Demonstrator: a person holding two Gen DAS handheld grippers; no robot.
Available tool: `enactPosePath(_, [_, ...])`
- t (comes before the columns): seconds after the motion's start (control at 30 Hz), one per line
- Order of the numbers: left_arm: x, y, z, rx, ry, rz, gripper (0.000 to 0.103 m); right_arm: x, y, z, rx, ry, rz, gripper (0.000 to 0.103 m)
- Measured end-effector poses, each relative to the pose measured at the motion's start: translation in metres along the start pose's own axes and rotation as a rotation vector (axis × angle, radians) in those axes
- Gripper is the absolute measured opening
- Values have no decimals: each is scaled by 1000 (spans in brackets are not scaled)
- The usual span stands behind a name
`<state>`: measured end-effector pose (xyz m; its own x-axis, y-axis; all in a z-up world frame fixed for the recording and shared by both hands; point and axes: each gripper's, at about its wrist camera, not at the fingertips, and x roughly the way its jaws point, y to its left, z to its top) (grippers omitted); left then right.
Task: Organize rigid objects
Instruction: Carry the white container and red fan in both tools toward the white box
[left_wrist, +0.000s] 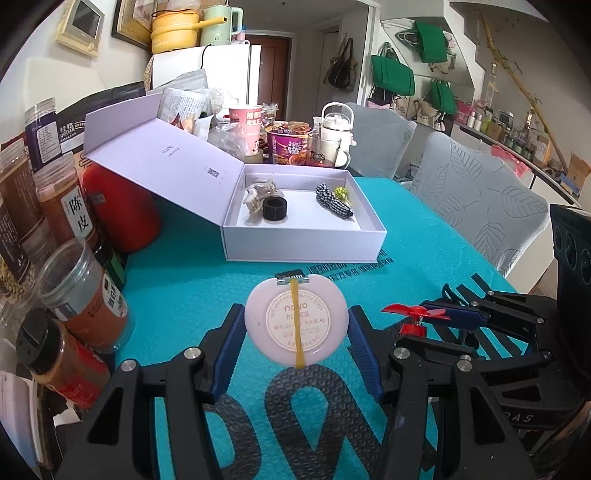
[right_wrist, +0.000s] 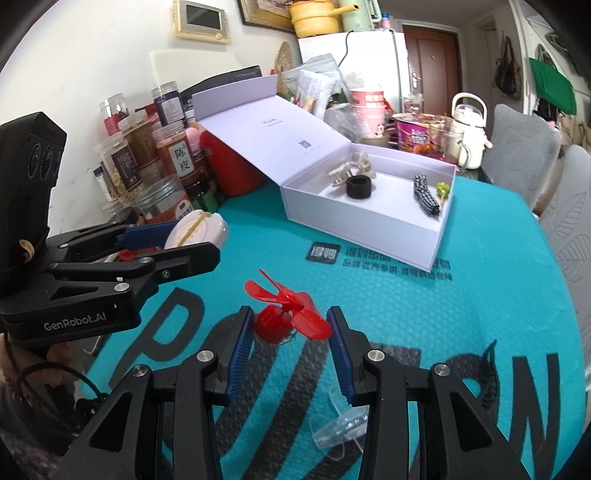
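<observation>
My left gripper (left_wrist: 295, 328) is shut on a round pink compact (left_wrist: 295, 325) bound with a yellow rubber band; the compact also shows in the right wrist view (right_wrist: 194, 230), held above the teal mat. My right gripper (right_wrist: 290, 325) is shut on a small red propeller toy (right_wrist: 288, 310), also visible in the left wrist view (left_wrist: 415, 317). An open white box (left_wrist: 306, 221) sits ahead and holds a black ring (left_wrist: 275, 209), a beige hair claw (left_wrist: 258, 194), a checkered scrunchie (left_wrist: 332, 201) and a small green item (left_wrist: 341, 192).
Spice jars (left_wrist: 74, 291) and a red canister (left_wrist: 122, 210) crowd the left side. Noodle cups, a glass mug and a white kettle (left_wrist: 336, 125) stand behind the box. A clear plastic propeller (right_wrist: 340, 428) lies on the mat under my right gripper. Grey chairs (left_wrist: 476, 199) stand to the right.
</observation>
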<state>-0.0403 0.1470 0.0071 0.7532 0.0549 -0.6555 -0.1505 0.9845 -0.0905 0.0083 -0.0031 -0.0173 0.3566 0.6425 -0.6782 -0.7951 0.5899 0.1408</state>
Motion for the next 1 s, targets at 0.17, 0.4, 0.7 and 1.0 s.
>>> enactPosePath(0.17, [5,3,15,12,-7,1,56,5,-5,16,2,-13,7,40])
enactPosePath(0.4, [11,1,35,23,-24,4,56,7,-13,34,1,-24,-1,40])
enactPosePath(0.7, [18,-3,63,41,-54,-7,55,-1,-24,63,-18,-58,-43,40])
enactPosePath(1.0, [27,-10,93,62,-96,-14,56,-7,-41,91,-24,-94,-74,40])
